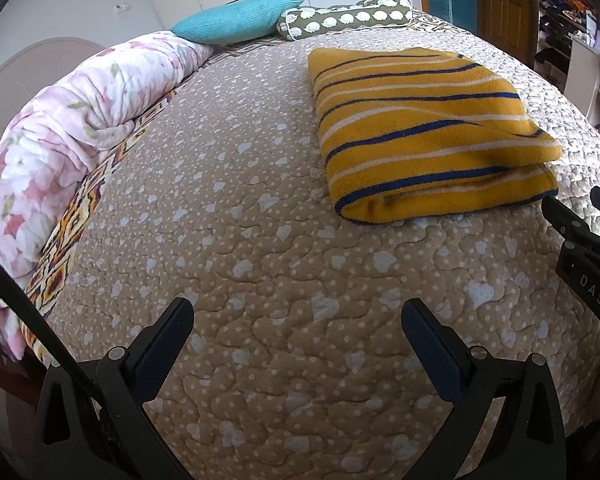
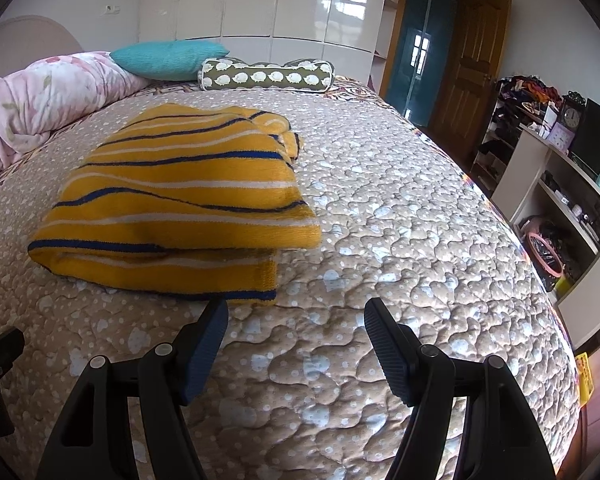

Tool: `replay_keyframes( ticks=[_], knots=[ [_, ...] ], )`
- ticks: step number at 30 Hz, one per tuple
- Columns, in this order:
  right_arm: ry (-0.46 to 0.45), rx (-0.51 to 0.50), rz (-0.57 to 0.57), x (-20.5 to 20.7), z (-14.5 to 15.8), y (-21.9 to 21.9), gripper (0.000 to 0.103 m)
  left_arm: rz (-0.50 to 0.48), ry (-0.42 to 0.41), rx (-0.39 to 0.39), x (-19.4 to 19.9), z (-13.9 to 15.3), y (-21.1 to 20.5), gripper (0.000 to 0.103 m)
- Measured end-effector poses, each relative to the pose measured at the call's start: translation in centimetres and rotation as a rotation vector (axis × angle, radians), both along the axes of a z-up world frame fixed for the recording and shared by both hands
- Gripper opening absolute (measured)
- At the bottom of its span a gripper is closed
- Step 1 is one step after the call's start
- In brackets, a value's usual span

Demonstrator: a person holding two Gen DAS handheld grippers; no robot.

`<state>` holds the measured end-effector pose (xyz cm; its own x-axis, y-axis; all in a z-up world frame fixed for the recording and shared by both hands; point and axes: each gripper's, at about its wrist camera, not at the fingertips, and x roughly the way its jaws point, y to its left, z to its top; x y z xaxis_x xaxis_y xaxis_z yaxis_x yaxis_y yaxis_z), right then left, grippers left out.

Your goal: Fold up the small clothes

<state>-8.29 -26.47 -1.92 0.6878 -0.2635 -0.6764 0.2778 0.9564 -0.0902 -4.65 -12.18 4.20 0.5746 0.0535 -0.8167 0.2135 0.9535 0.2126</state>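
Note:
A yellow knit garment with blue and white stripes lies folded in a rectangle on the quilted bed; it also shows in the right wrist view. My left gripper is open and empty over bare quilt, near and to the left of the garment. My right gripper is open and empty just in front of the garment's near right corner, not touching it. The right gripper also shows at the right edge of the left wrist view.
The beige quilt with white hearts covers the bed. A rolled pink floral duvet lies along the left edge. A teal pillow and a patterned bolster lie at the far end. Shelves with clutter stand right of the bed.

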Motion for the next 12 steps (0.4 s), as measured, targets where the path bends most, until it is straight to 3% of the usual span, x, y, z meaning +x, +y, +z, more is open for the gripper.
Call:
replay_keyframes(
  ticks=[12],
  knots=[
    [0.002, -0.002, -0.001, 0.12, -0.25, 0.02, 0.075, -0.007, 0.007, -0.015, 0.4, -0.49, 0.18, 0.103]
  ],
)
